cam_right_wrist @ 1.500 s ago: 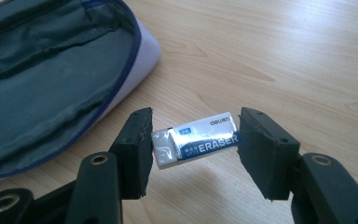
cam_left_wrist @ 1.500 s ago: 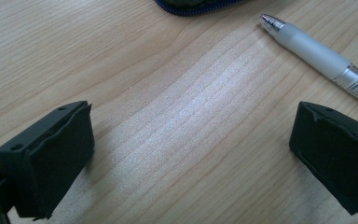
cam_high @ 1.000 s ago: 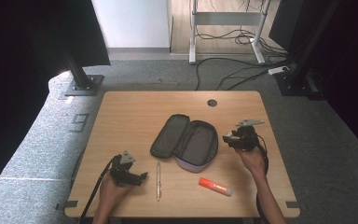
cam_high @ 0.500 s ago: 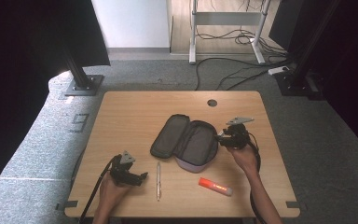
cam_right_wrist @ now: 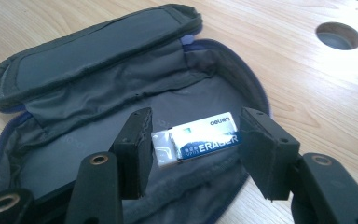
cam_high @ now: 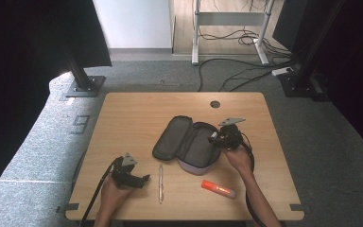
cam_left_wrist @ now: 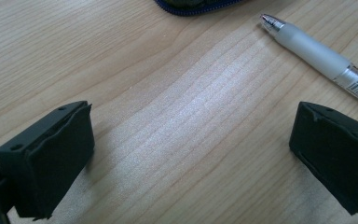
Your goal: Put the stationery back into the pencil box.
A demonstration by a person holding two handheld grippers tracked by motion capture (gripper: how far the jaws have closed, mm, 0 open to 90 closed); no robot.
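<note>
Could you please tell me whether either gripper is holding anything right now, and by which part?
The right gripper holds an eraser by its two short ends, over the open pencil case. The left gripper holds nothing.

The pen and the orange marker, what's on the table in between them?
Nothing: in the high view the pen and orange marker have only bare table wood between them.

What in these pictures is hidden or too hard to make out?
- Eraser: in the right gripper view it sits between the jaws of the right gripper; whether the pads touch it, or it lies in the pencil case, cannot be told.
- Pen: the left gripper view's right edge cuts off its barrel.
- Orange marker: too small in the high view to read its print.
</note>
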